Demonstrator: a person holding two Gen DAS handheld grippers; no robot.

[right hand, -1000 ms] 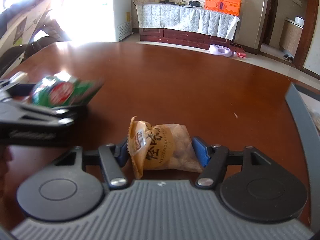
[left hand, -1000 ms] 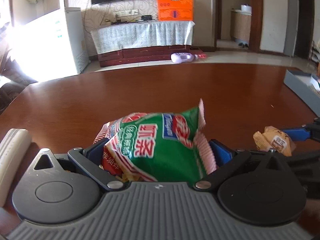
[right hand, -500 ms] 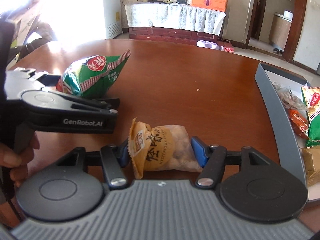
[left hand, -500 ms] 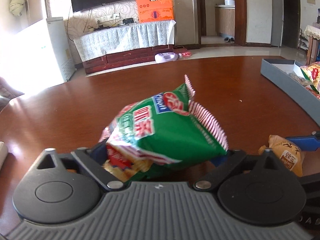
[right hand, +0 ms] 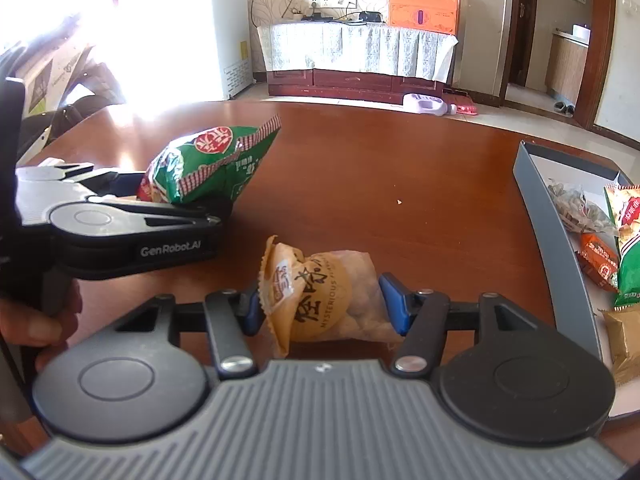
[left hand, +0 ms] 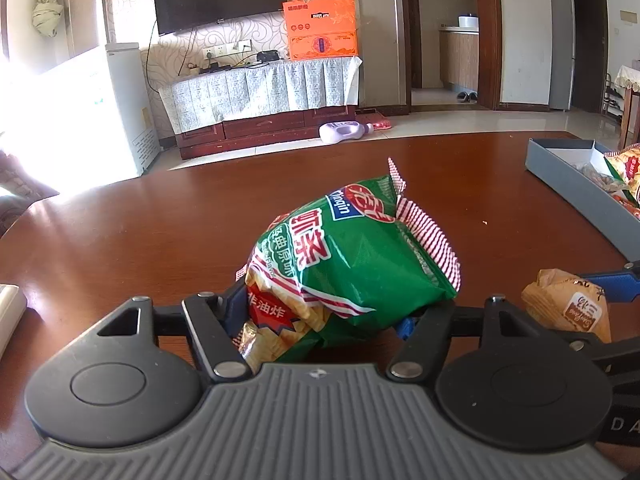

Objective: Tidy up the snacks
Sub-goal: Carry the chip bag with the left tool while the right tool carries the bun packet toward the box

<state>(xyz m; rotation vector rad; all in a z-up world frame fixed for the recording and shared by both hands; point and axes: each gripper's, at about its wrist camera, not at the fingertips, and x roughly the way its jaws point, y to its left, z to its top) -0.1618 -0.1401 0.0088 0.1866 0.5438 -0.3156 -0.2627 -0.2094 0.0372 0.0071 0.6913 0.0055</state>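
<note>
My left gripper (left hand: 320,316) is shut on a green chips bag (left hand: 348,256) and holds it above the brown table (left hand: 160,216). In the right wrist view the same bag (right hand: 204,164) sticks out of the left gripper (right hand: 176,204) at the left. My right gripper (right hand: 322,304) is shut on a tan snack packet (right hand: 320,292), which also shows at the right of the left wrist view (left hand: 568,308). A grey box (right hand: 532,200) with several snacks inside lies on the table at the right; its wall also shows in the left wrist view (left hand: 576,184).
A white object (left hand: 8,316) lies at the table's left edge. Beyond the table are a white freezer (left hand: 100,112), a covered TV cabinet (left hand: 260,92) with an orange box (left hand: 320,28), and a purple bottle (left hand: 344,132) on the floor.
Both grippers have swung right with their snacks, bringing the grey box into view. The green bag has tilted and risen in the left gripper's view.
</note>
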